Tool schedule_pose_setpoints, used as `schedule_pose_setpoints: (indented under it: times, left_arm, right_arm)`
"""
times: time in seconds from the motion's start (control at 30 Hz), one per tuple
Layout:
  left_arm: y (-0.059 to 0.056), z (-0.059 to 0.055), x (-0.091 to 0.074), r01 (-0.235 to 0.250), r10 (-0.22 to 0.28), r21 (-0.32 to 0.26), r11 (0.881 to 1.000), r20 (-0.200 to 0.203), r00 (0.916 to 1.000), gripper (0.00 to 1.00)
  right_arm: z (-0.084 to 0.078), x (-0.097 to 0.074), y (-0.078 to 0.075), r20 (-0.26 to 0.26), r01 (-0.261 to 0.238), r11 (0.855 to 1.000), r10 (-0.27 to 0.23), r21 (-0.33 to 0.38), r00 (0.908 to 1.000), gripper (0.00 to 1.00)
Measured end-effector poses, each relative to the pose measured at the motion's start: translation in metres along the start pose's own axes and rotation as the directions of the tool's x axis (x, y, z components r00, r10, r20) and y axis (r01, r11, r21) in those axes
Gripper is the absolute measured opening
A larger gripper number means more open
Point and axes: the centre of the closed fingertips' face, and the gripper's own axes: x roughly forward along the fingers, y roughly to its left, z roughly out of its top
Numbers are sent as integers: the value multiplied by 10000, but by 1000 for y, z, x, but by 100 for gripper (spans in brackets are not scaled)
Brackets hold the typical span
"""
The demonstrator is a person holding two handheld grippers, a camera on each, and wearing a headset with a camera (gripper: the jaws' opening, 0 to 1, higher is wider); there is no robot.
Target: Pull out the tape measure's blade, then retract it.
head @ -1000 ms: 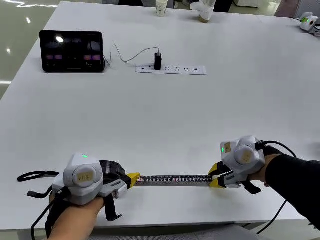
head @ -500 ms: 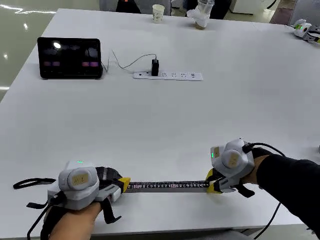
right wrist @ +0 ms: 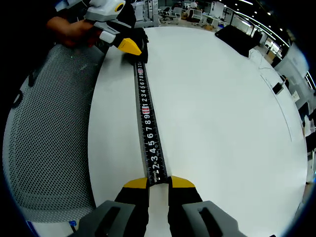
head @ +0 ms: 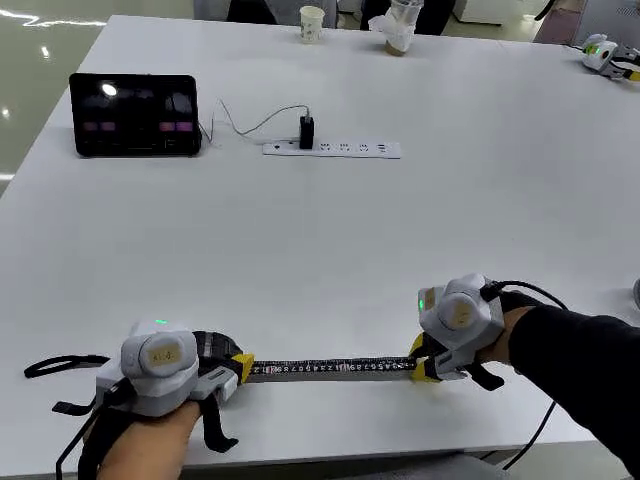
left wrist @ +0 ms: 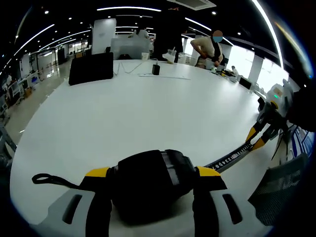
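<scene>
Your left gripper (head: 240, 368) clamps the black tape measure (left wrist: 148, 185) near the front edge of the white table (head: 330, 240). Its blade (head: 330, 367) lies flat along the tabletop, reaching your right gripper (head: 422, 366), whose jaws pinch the blade's tip.

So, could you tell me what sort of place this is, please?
Probably an open-plan office or lab: a big white table with a power strip and a screen, strip lights overhead, and more desks beyond.
</scene>
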Motion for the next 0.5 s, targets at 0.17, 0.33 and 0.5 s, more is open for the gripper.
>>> schedule_pose_setpoints:
  times: [0.17, 0.33, 0.5]
  left_arm:
    - [0, 0, 0, 14, -14, 20, 10000, 25, 10000, 62]
    - [0, 0, 1, 33, -33, -8, 10000, 21, 10000, 62]
    - [0, 0, 1, 45, -45, -6, 10000, 86, 10000, 62]
  right_arm:
    - [0, 0, 0, 38, -33, 9999, 33, -128, 10000, 11]
    - [2, 1, 1, -6, 13, 9988, -14, -488, 10000, 11]
    - [4, 1, 3, 59, -57, 9942, 64, -1070, 10000, 11]
